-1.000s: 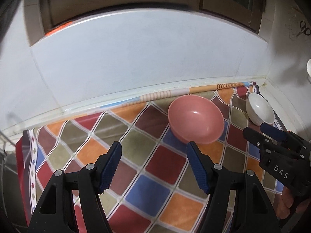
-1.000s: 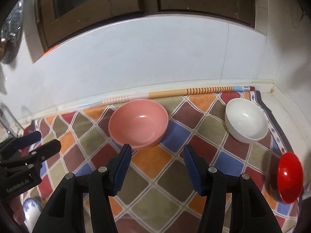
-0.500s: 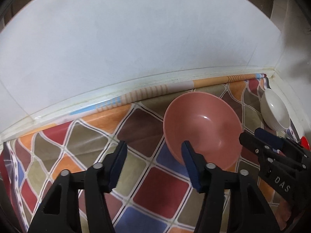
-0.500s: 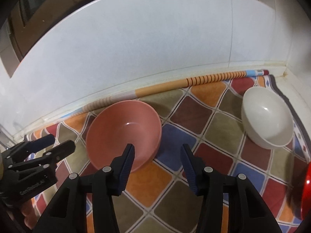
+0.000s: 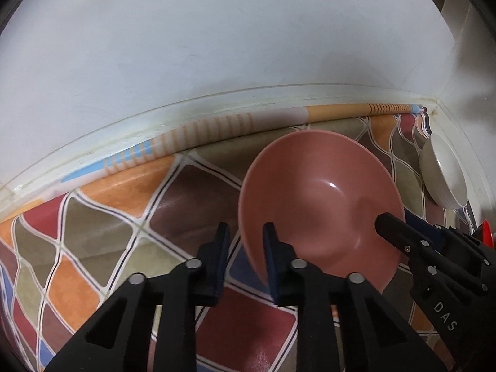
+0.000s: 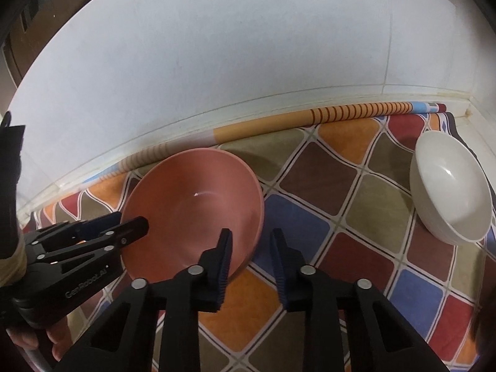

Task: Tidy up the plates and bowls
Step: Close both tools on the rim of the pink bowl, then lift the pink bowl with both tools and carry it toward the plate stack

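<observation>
A pink bowl sits on the patterned cloth near the back wall; it also shows in the right wrist view. My left gripper straddles the bowl's left rim, one finger inside and one outside, with the jaws narrowed and a gap still showing. My right gripper straddles the bowl's right rim the same way. Each gripper shows in the other's view, the right and the left. A white bowl stands to the right by the corner.
A chequered cloth covers the counter up to the white tiled wall. A red dish edge shows at the far right. The side wall stands close beyond the white bowl.
Both grippers moved forward and down to the pink bowl's opposite rims, and both sets of jaws narrowed around the rim.
</observation>
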The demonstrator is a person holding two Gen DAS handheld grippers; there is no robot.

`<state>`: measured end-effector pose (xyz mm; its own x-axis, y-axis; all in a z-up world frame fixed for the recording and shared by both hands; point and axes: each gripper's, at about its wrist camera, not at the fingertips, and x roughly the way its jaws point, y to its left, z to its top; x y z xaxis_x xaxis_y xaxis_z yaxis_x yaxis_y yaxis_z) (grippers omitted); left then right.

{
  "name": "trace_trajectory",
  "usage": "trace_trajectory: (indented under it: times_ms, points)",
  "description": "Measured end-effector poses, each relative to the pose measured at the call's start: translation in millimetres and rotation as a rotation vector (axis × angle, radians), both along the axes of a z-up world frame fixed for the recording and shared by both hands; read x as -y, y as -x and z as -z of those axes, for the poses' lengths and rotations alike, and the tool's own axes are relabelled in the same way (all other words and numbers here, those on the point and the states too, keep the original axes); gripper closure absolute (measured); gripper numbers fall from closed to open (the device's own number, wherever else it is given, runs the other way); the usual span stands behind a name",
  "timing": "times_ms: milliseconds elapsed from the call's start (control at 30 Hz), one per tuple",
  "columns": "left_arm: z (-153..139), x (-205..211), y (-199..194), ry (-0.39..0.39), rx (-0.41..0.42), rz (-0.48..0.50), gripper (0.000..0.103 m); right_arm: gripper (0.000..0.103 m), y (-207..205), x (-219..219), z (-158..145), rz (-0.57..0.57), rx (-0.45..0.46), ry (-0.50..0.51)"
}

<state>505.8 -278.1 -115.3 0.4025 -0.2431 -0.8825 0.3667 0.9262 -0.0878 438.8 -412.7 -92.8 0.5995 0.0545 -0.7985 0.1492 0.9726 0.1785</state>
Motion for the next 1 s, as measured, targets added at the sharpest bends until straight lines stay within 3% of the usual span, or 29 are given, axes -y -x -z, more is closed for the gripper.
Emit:
trace_trajectory:
  times_ms: [67,400,1000]
  points:
    - [1,1,-2,0.008,-0.005,0.005,0.089,0.085,-2,-1,1,-0.003,-0.003,-0.004]
    - [-8,0,12,0.000,0.018,0.003,0.090,0.087,1,-2,-5,0.009,-0.006,-0.014]
    - [-74,-34,108,0.077,0.121,0.002,0.089,0.087,78,-19,-51,-0.002,0.045,-0.026]
